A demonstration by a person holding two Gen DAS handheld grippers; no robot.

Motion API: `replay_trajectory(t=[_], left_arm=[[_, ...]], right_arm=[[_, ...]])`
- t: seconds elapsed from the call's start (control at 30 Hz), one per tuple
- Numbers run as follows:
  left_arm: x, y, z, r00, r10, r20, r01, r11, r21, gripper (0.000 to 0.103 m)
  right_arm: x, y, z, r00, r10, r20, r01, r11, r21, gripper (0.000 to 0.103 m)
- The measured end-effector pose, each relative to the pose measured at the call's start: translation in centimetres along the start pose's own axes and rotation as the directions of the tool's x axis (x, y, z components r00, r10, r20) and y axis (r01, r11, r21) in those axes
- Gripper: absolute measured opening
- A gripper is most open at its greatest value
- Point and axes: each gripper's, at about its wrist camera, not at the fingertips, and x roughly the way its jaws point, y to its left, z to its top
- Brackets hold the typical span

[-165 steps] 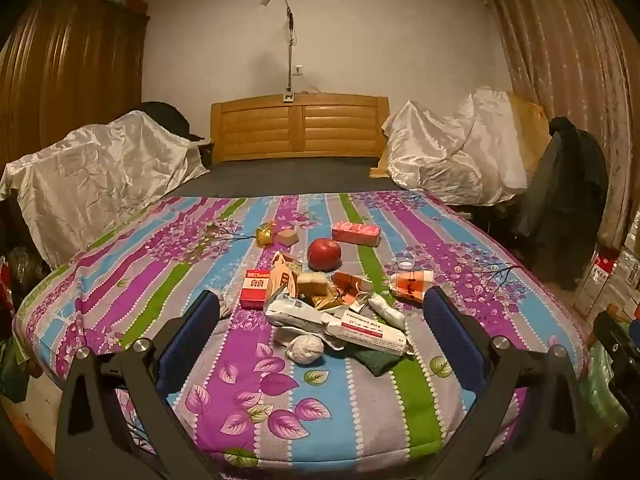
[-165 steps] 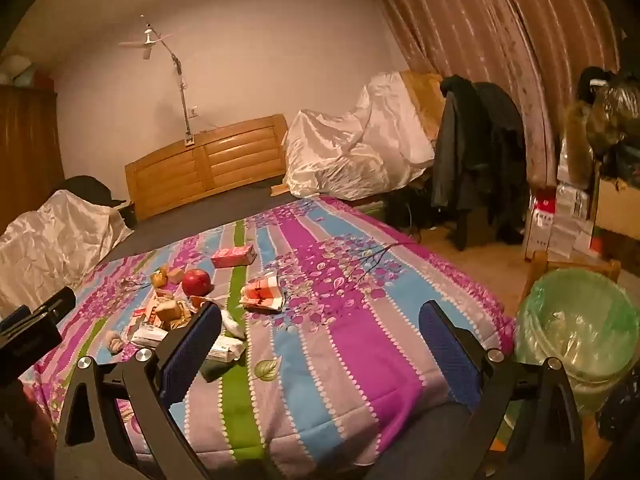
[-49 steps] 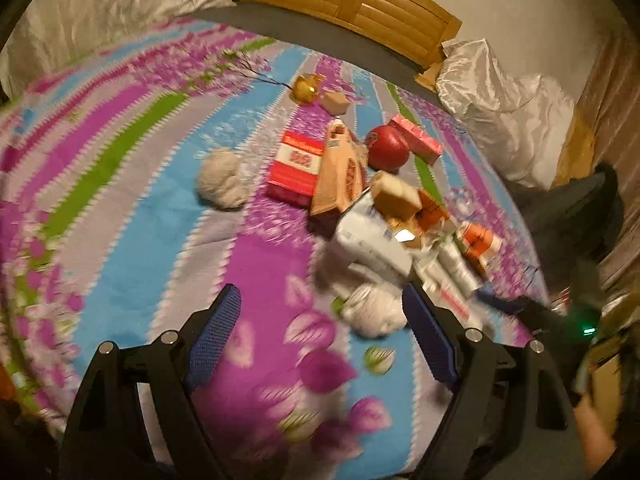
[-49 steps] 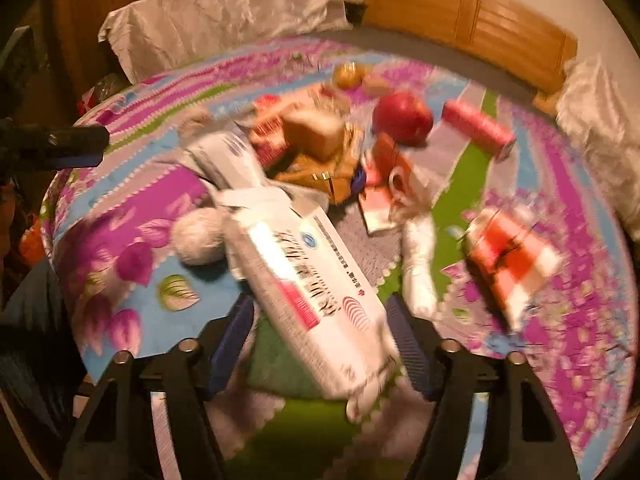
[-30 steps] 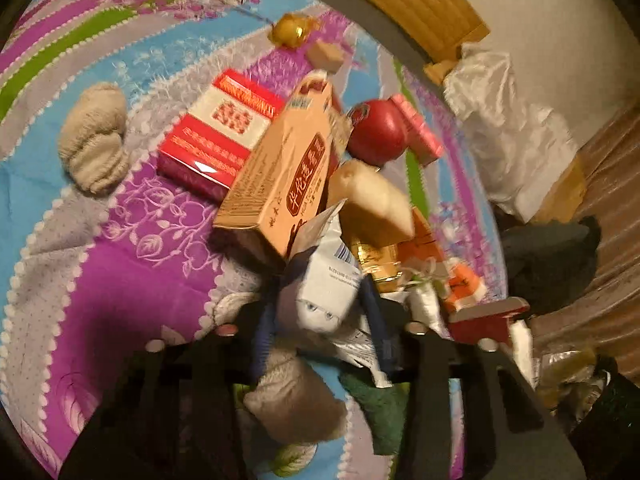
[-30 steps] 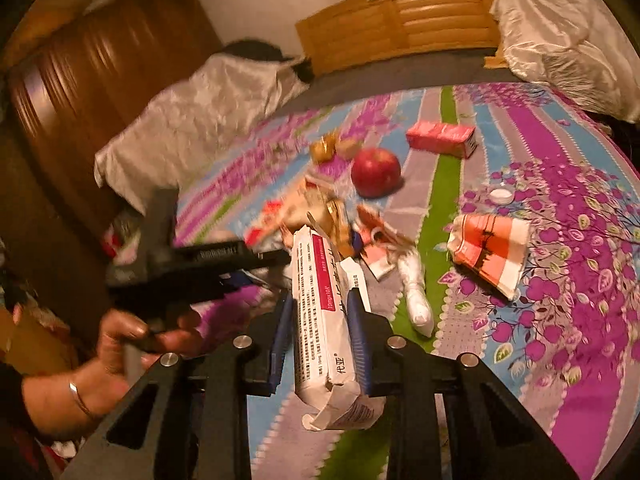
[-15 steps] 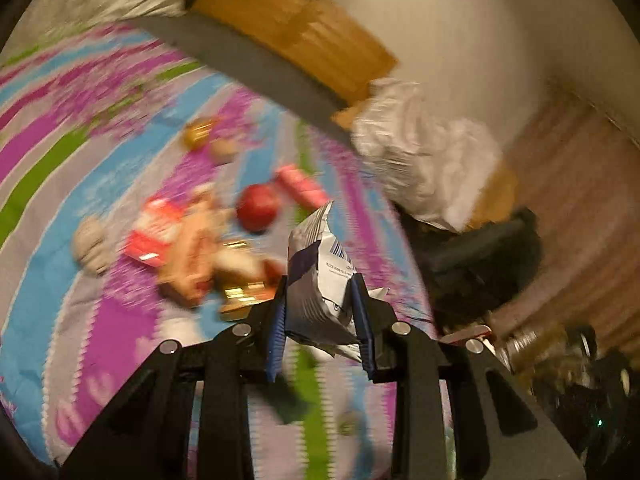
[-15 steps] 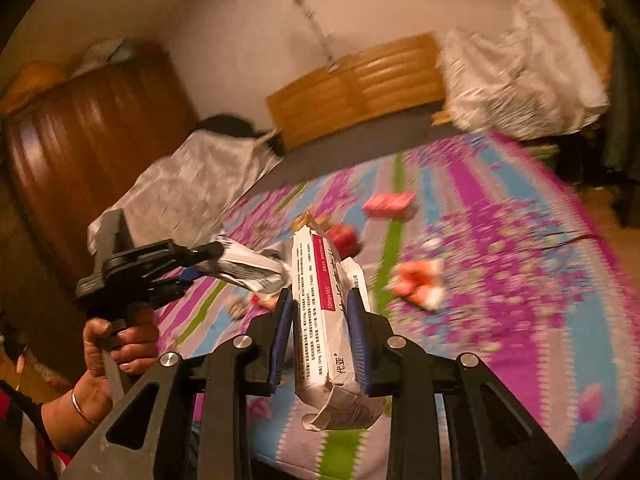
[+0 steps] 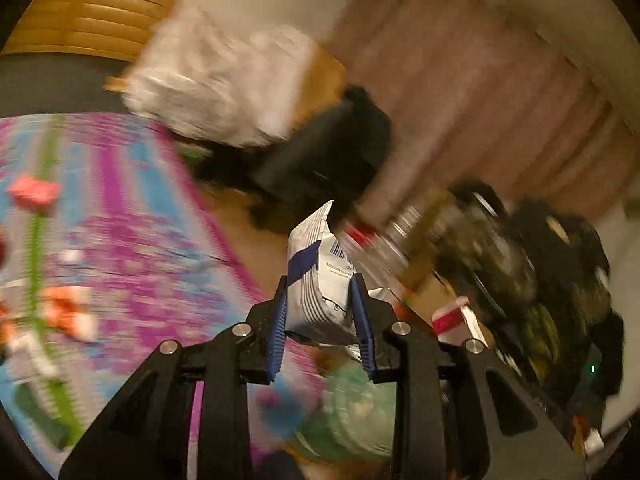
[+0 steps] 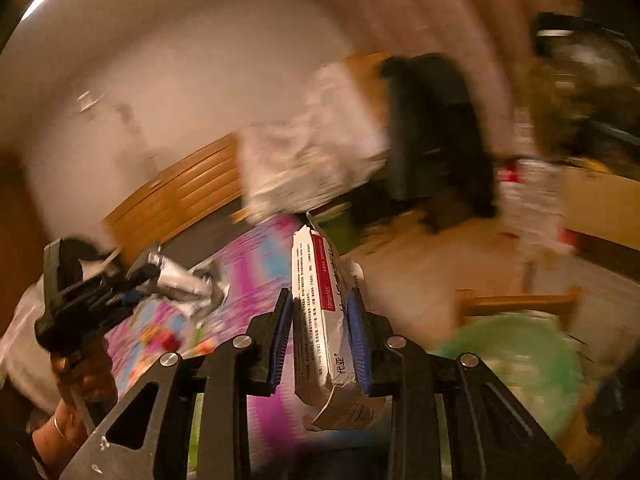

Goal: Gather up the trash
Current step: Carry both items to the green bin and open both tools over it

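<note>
left tongs (image 9: 322, 320): clamped on a crumpled white and blue wrapper (image 9: 318, 276), its long axis standing up out of the pads.
right tongs (image 10: 322, 334): clamped on a long white carton with a red stripe (image 10: 322, 312), long axis along the fingers, torn end hanging below the pads.
bin (image 10: 516, 364): green-lined, low and to the right of the right tongs, close; in the left wrist view it sits blurred directly below and just ahead of the left tongs (image 9: 352, 408).
nearer hand: hard to rank, heavy blur; the left tongs look almost over the bin, the right ones are off to its left.
next, my guess: both loads go over the bin mouth, then release.
bed (image 9: 132, 240): striped purple cover, off to the left, more litter on it, smeared.
far: dark coat on a chair (image 10: 432, 140), curtain.
</note>
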Motion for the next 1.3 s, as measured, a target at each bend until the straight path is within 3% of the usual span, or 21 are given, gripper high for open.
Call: replay_trajectory(t=[0.1, 0.2, 0.3, 0.43, 0.53, 0.7, 1.0, 1.07, 1.1, 1.3], left_arm=[[6.4, -3.8, -1.4, 0.988, -0.080, -0.131, 0.087, 0.995, 0.043, 0.028], [12.1, -7.6, -3.2, 0.960, -0.129, -0.249, 0.160, 0.981, 0.107, 0.028], [17.0, -11.8, -5.8, 0.934, -0.127, -0.333, 0.208, 0.953, 0.219, 0.028], [20.8, -14.4, -8.5, 0.911, -0.078, -0.405, 0.217, 0.926, 0.311, 0.028], [22.0, -15.2, -10.0, 0.909, -0.018, -0.416, 0.195, 0.902, 0.387, 0.028], [22.9, -15.3, -11.0, 0.899, 0.010, -0.439, 0.192, 0.890, 0.414, 0.029], [23.7, -16.5, -11.6, 0.907, 0.067, -0.415, 0.157, 0.862, 0.483, 0.031], [24.3, -16.3, -11.7, 0.899, 0.100, -0.426, 0.129, 0.870, 0.477, 0.059], [24.4, -16.0, -11.6, 0.902, 0.107, -0.419, 0.113, 0.877, 0.467, 0.063], [23.9, -14.9, -11.0, 0.907, 0.109, -0.406, 0.096, 0.887, 0.451, 0.063]], right_arm=[[-2.8, -4.8, 0.7, 0.994, -0.109, 0.013, 0.108, 0.992, 0.063, 0.030], [-4.8, -9.1, 0.5, 0.981, -0.192, 0.009, 0.189, 0.974, 0.126, 0.030], [-6.3, -13.0, -0.3, 0.963, -0.269, -0.001, 0.263, 0.942, 0.206, 0.030], [-6.6, -16.4, -2.3, 0.963, -0.268, -0.040, 0.267, 0.913, 0.307, 0.030], [-6.3, -17.7, -3.7, 0.969, -0.239, -0.058, 0.243, 0.902, 0.356, 0.030], [-4.2, -18.0, -4.8, 0.978, -0.192, -0.080, 0.208, 0.883, 0.421, 0.030], [-1.0, -18.4, -6.0, 0.982, -0.165, -0.096, 0.190, 0.882, 0.431, 0.034], [0.0, -19.0, -6.1, 0.965, -0.225, -0.132, 0.261, 0.868, 0.423, 0.052], [0.1, -19.3, -6.2, 0.964, -0.229, -0.132, 0.264, 0.862, 0.433, 0.058], [0.5, -19.9, -6.4, 0.967, -0.230, -0.111, 0.255, 0.860, 0.441, 0.057]])
